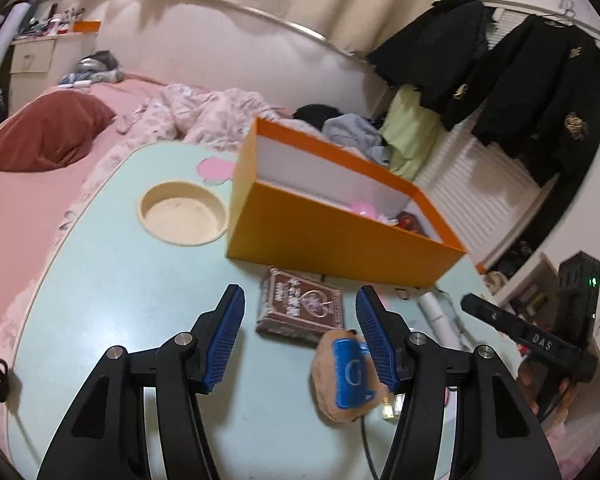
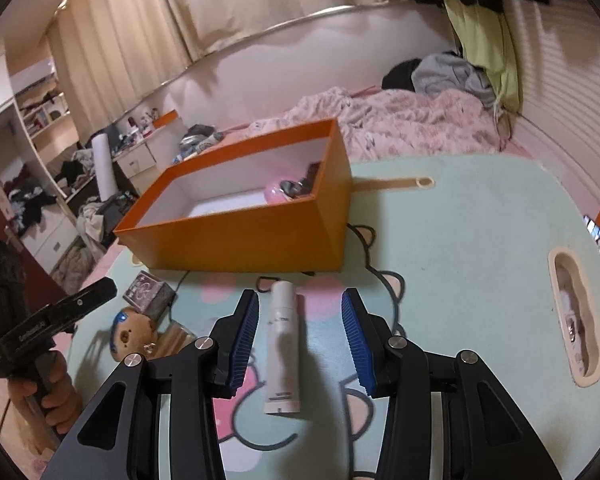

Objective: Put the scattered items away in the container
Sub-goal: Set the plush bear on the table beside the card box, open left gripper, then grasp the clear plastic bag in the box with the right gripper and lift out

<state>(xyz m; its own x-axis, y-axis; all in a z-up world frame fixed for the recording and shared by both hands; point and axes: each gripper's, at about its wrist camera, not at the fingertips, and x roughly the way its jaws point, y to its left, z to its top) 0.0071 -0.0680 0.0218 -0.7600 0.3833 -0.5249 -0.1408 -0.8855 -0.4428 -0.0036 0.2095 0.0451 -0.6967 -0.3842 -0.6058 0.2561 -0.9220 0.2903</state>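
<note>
An orange box (image 1: pixel 340 240) (image 2: pixel 236 236) stands open on the mint-green table (image 1: pixel 120 280) (image 2: pixel 460 260), with a pink item (image 2: pixel 274 192) and dark things inside. My left gripper (image 1: pixel 300 304) is open above a brown card pack (image 1: pixel 300 306) (image 2: pixel 146 290); a small plush bear with a blue cap (image 1: pixel 350 376) (image 2: pixel 130 332) lies by its right finger. My right gripper (image 2: pixel 300 312) is open around a white tube (image 2: pixel 284 344) (image 1: pixel 434 312) lying flat on the table. The right gripper also shows in the left wrist view (image 1: pixel 472 302).
A round cup recess (image 1: pixel 184 214) sits left of the box, and an oblong slot (image 2: pixel 576 320) at the table's right. A black cable (image 2: pixel 364 252) runs by the box. A small glass bottle (image 1: pixel 392 406) lies beside the bear. A bed with pink bedding (image 1: pixel 40 200) surrounds the table.
</note>
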